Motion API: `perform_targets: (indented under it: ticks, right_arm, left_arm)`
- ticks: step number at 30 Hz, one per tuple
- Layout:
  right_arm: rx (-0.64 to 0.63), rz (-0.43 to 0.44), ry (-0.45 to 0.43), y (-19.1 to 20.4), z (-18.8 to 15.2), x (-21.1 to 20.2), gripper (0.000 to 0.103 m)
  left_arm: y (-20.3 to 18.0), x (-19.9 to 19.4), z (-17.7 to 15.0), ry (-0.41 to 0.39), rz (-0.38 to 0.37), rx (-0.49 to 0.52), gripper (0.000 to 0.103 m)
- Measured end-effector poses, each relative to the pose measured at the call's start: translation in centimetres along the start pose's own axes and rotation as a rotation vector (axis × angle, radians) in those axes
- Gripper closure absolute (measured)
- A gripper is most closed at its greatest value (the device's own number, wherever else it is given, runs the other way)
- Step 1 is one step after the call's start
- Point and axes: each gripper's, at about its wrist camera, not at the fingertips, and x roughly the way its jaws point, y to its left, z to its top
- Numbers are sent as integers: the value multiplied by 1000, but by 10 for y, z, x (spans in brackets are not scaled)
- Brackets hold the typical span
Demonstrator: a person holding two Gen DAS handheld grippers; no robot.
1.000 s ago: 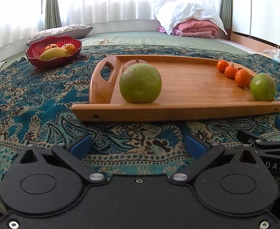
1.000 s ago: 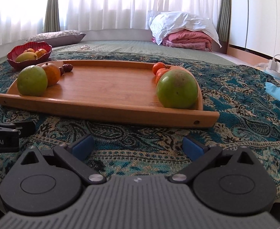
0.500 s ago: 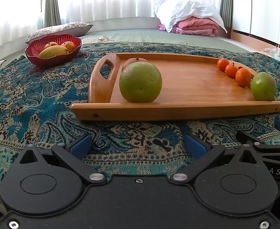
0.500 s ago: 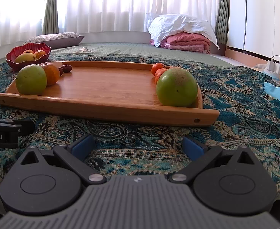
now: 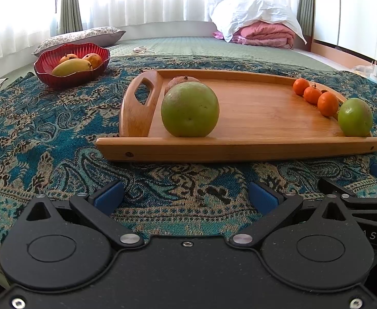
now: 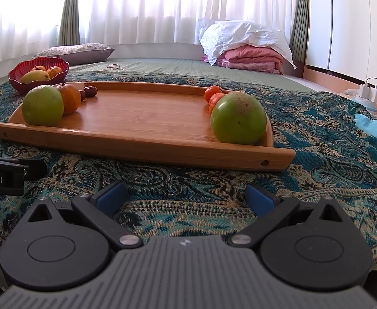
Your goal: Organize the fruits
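A wooden tray (image 5: 260, 108) (image 6: 142, 118) lies on a patterned cloth. At its left end stand a big green fruit (image 5: 190, 109) (image 6: 43, 105), an orange (image 6: 70, 97) and dark dates (image 6: 90, 91). At its right end stand a second green fruit (image 5: 355, 117) (image 6: 238, 118) and three small tangerines (image 5: 313, 94). A red bowl (image 5: 71, 64) (image 6: 37, 73) holds a mango and other fruit. My left gripper (image 5: 185, 197) and right gripper (image 6: 185, 197) are both open and empty, low over the cloth in front of the tray.
The patterned blue cloth (image 5: 34, 134) covers the surface. A pillow (image 5: 80, 37) and folded pink and white bedding (image 6: 247, 46) lie behind. A charger with a cable (image 6: 368, 90) and a blue cloth (image 6: 376, 126) lie at the right.
Both cameras have dipped or pulled back very slightly; the tray and fruit stand as before. Both grippers stay open.
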Motion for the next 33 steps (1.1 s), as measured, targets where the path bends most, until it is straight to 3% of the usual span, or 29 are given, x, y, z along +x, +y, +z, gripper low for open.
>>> perform_targets:
  ticks: [33]
  right_arm:
    - [1,-2,-8,-1,-1,-2,0]
  left_arm:
    - [0,-1,-1,-4,1,2,0]
